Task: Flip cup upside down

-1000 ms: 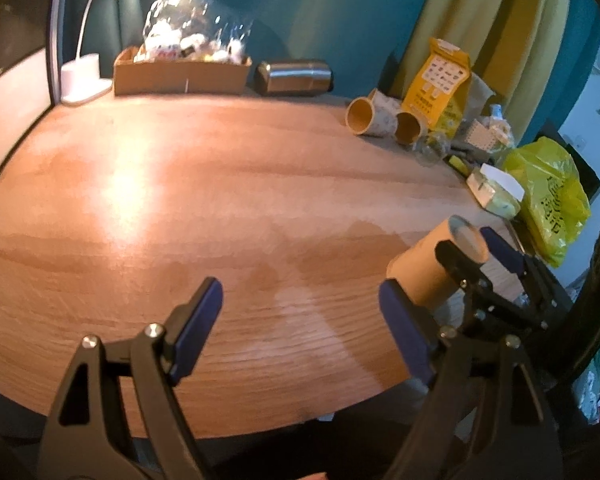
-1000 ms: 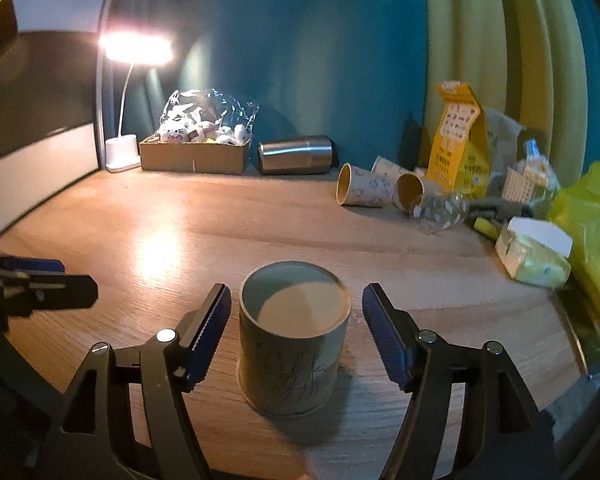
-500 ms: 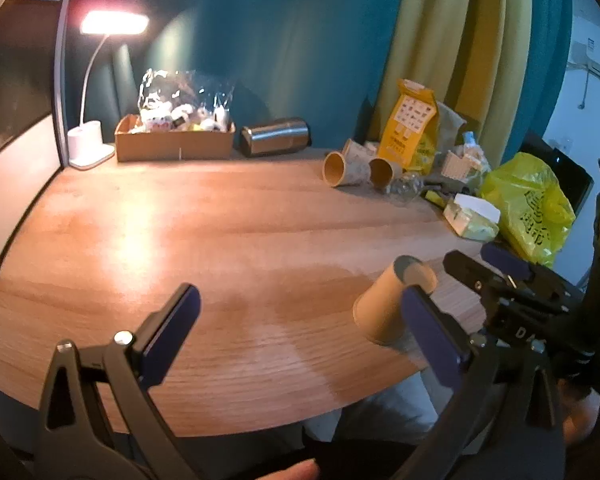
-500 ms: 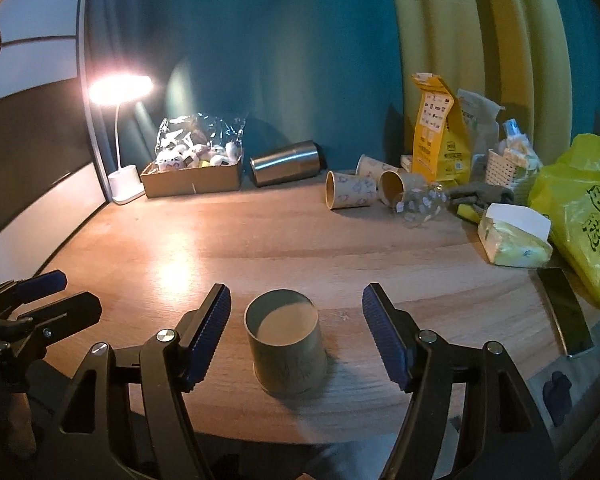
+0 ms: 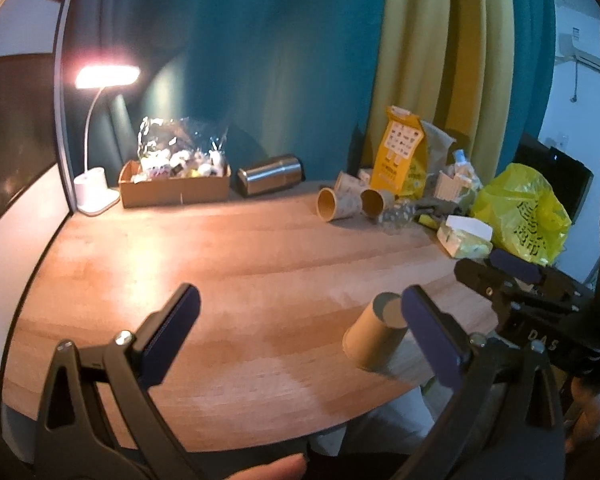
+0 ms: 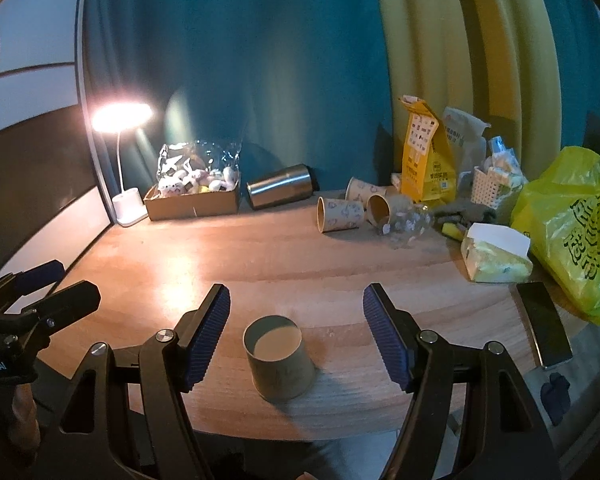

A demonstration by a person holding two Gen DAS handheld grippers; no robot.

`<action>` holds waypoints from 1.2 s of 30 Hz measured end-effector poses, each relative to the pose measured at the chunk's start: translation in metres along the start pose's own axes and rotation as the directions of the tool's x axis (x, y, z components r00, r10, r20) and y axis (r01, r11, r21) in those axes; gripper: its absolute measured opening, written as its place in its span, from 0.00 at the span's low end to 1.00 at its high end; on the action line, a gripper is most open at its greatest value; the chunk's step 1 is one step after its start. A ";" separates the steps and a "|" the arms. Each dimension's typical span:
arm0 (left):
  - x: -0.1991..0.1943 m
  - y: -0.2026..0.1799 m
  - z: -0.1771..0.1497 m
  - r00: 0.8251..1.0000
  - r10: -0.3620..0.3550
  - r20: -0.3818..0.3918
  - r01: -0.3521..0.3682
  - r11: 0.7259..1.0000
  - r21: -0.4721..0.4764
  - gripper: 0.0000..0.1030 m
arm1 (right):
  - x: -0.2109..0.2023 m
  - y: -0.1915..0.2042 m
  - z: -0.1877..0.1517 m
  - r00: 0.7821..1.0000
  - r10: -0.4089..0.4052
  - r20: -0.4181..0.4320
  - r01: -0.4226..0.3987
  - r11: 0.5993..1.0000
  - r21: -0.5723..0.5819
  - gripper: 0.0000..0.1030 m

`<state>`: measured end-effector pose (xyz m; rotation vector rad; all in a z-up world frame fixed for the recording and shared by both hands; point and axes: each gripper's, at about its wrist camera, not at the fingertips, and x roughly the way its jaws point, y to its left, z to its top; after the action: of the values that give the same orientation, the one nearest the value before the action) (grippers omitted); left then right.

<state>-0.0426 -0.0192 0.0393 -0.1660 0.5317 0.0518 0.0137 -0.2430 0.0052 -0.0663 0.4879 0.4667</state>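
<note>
A lived-in home room: a round wooden tabletop point(image 6: 284, 256) cluttered with a lit desk lamp point(image 6: 122, 116), snack bags point(image 6: 422, 152), paper cups point(image 6: 338, 214), before teal-and-yellow curtains point(image 6: 440, 60).

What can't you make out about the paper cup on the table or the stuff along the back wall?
- Paper cup: right wrist view shows only its flat top and side; its rim, against the table, is hidden.
- Same cup, left wrist view: partly covered by the left gripper's finger.
- Yellow bag: print too small.
- Cardboard box: contents blurred behind plastic.
</note>
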 end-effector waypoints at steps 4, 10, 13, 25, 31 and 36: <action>0.000 -0.002 0.003 1.000 0.000 0.006 0.000 1.000 0.006 0.99 | -0.001 -0.003 0.003 1.000 0.007 0.005 -0.007 1.000 0.002 0.70; -0.001 -0.007 0.005 1.000 0.003 0.016 -0.004 1.000 0.023 0.99 | 0.001 -0.004 0.004 1.000 0.014 -0.004 -0.014 1.000 0.009 0.70; -0.001 -0.009 0.005 1.000 0.004 0.019 -0.004 1.000 0.023 0.99 | 0.001 -0.004 0.005 1.000 0.015 -0.003 -0.015 1.000 0.009 0.70; -0.001 -0.008 0.006 1.000 0.008 0.016 -0.008 1.000 0.018 0.99 | 0.006 -0.005 0.005 1.000 0.014 -0.011 -0.013 1.000 0.017 0.70; 0.002 -0.007 0.008 1.000 0.028 0.003 -0.028 1.000 0.013 0.99 | 0.010 -0.004 0.003 1.000 0.017 -0.020 -0.016 1.000 0.023 0.70; 0.005 -0.003 0.007 0.999 0.038 -0.008 -0.038 0.999 -0.002 0.99 | 0.013 -0.003 0.004 0.999 0.020 -0.026 -0.019 1.000 0.023 0.70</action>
<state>-0.0347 -0.0208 0.0433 -0.1584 0.5432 0.0893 0.0270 -0.2396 0.0020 -0.0456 0.5204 0.4796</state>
